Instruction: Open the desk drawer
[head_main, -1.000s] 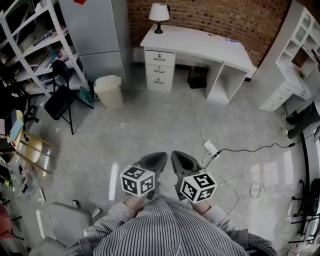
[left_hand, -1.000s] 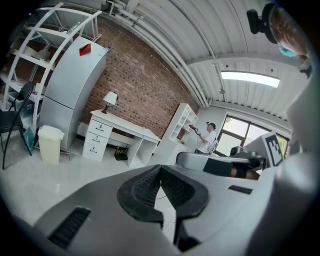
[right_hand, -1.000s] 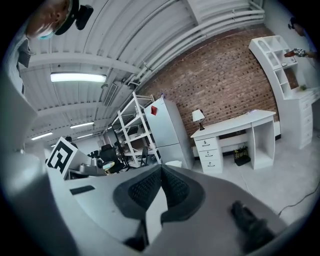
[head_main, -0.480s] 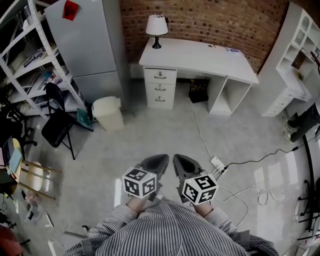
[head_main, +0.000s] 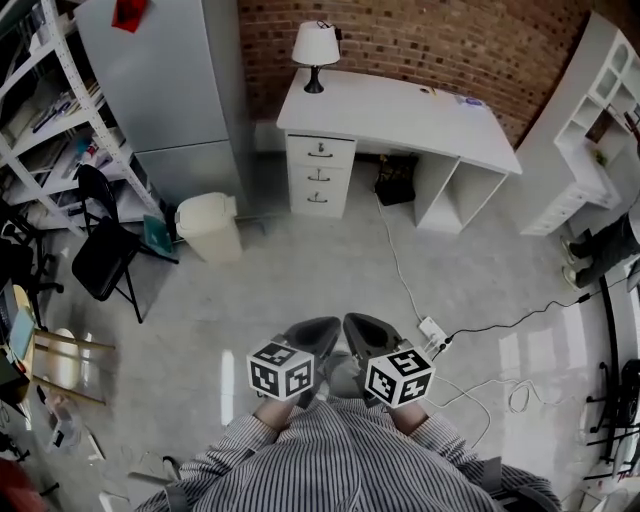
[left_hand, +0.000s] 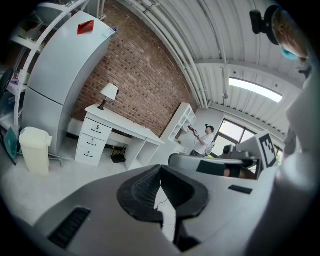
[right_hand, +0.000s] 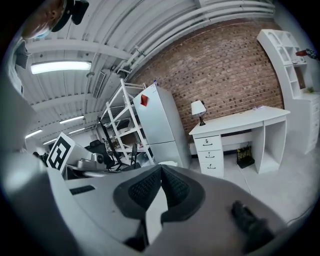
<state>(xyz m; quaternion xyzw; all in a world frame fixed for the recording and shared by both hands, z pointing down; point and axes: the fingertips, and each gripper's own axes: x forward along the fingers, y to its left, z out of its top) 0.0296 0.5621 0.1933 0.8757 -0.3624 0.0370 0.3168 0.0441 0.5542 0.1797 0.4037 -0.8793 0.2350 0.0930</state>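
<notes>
White desk drawers (head_main: 320, 177) shut (three stacked).

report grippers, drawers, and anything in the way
Left gripper and right gripper shut, empty. Drawers all closed, across the floor, not reached. Cable and power strip on the floor ahead; bin off left.

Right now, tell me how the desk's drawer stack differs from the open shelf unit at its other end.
The drawer stack has three closed fronts with dark handles; the open shelf unit has no fronts. The table lamp stands above the drawer stack, not the shelf unit. Both are white under one desktop.
</notes>
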